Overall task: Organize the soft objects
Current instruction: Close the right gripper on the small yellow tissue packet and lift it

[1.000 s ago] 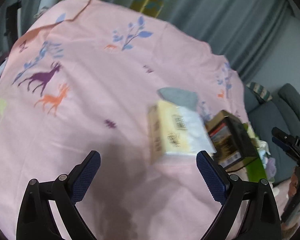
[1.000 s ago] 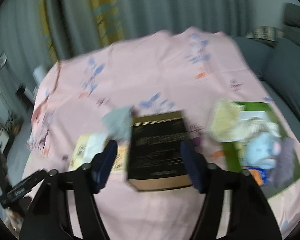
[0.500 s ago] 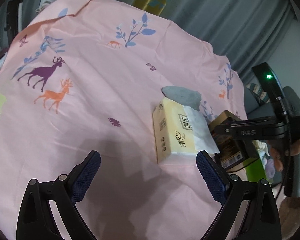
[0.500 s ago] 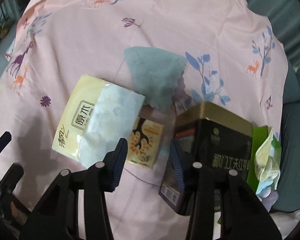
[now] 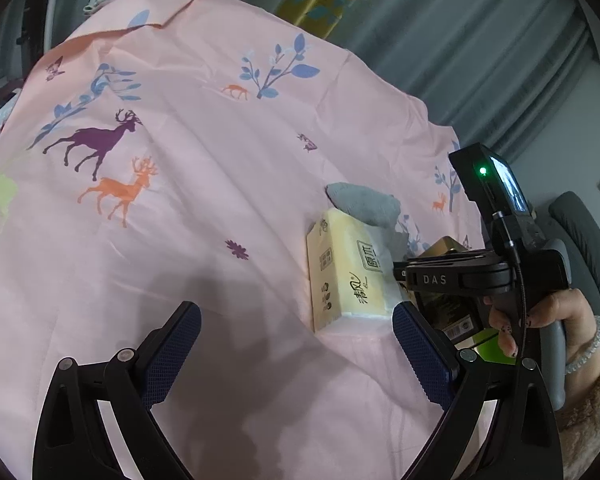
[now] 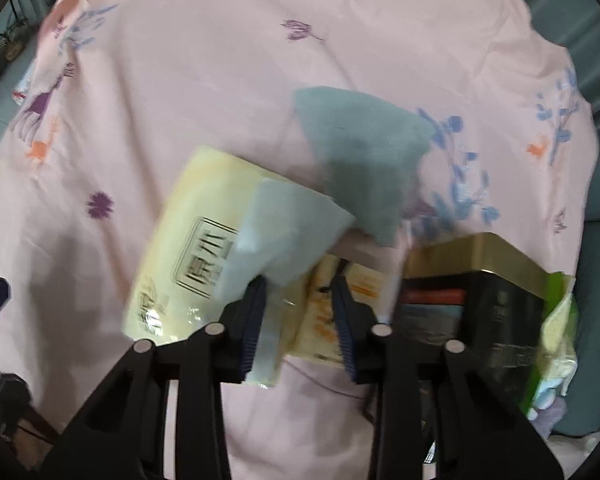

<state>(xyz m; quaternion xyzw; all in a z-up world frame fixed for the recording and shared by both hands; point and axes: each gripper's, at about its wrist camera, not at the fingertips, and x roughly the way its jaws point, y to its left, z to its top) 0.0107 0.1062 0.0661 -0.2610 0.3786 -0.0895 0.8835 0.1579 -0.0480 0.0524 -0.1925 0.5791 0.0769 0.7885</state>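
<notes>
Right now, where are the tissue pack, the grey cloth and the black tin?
tissue pack [image 5: 346, 270], left wrist view, yellow top face.
grey cloth [image 6: 364, 152], right wrist view, middle of the fabric.
black tin [image 6: 496, 300], right wrist view, dark front side.

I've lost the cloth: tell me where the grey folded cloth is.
The grey folded cloth lies on the pink sheet, beyond the yellow tissue pack.

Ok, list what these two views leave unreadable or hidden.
- Right gripper pads' contact with the tissue pack: right wrist view, motion blur.
- Dark box: left wrist view, mostly behind the right gripper.
- Contents of the green container: cut off at frame edge, blurred.
</notes>
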